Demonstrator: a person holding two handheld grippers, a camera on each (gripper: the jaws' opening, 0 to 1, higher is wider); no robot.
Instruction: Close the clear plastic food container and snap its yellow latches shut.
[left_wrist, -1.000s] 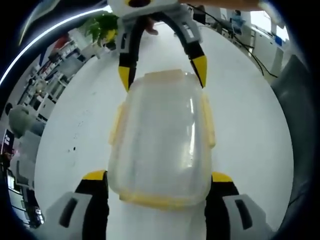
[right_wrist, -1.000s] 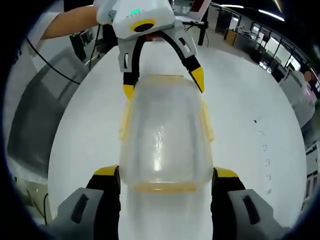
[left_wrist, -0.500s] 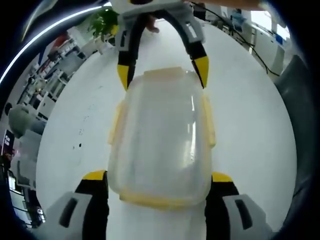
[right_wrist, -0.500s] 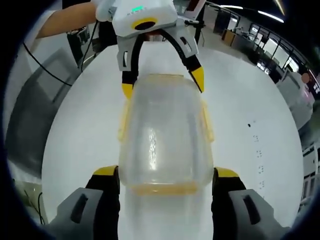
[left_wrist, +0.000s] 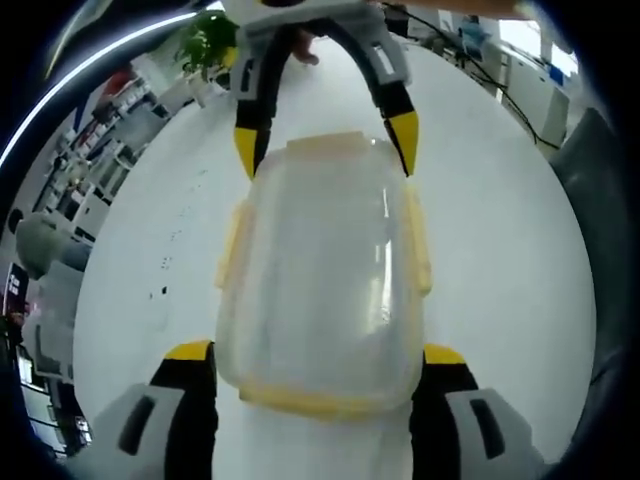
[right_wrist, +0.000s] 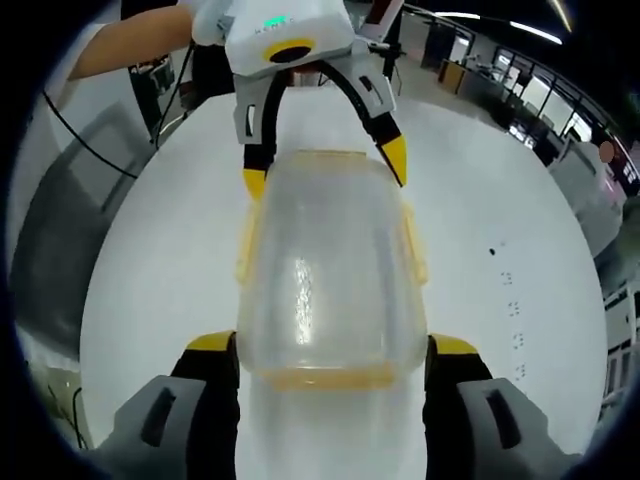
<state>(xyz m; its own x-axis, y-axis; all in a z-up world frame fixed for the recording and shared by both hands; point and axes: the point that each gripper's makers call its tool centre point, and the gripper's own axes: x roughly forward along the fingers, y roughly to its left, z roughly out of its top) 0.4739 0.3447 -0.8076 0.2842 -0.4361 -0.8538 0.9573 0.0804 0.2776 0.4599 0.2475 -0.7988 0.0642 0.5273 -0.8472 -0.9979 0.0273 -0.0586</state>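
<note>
Almost nothing has moved since the earlier frames: the container (left_wrist: 318, 275) sits at the same spot between both sets of jaws, and only the background has slid slightly, which is camera drift.

The container is clear plastic, lid on, lying flat on the white table (left_wrist: 500, 260). Yellow latches (left_wrist: 416, 240) run along its long sides and lie flat against the walls; a yellow band also marks each short end. Whether they are fully snapped, I cannot tell.

Left gripper (left_wrist: 318, 362): jaws spread wide, one yellow-tipped jaw on either side of the container's near end, close beside the walls. Contact with the walls cannot be confirmed.

Right gripper (right_wrist: 325, 352): same arrangement at the container's opposite end, jaws wide apart and flanking the walls, grip likewise not confirmed. In the left gripper view the right gripper (left_wrist: 322, 145) appears at the container's far end, its yellow tips beside the two far corners. In the right gripper view the left gripper (right_wrist: 325, 165) shows likewise beyond the container, with a person's arm (right_wrist: 140, 45) behind it.

Further from the container: a green plant (left_wrist: 205, 45) past the table edge, and shelving and desks behind.
</note>
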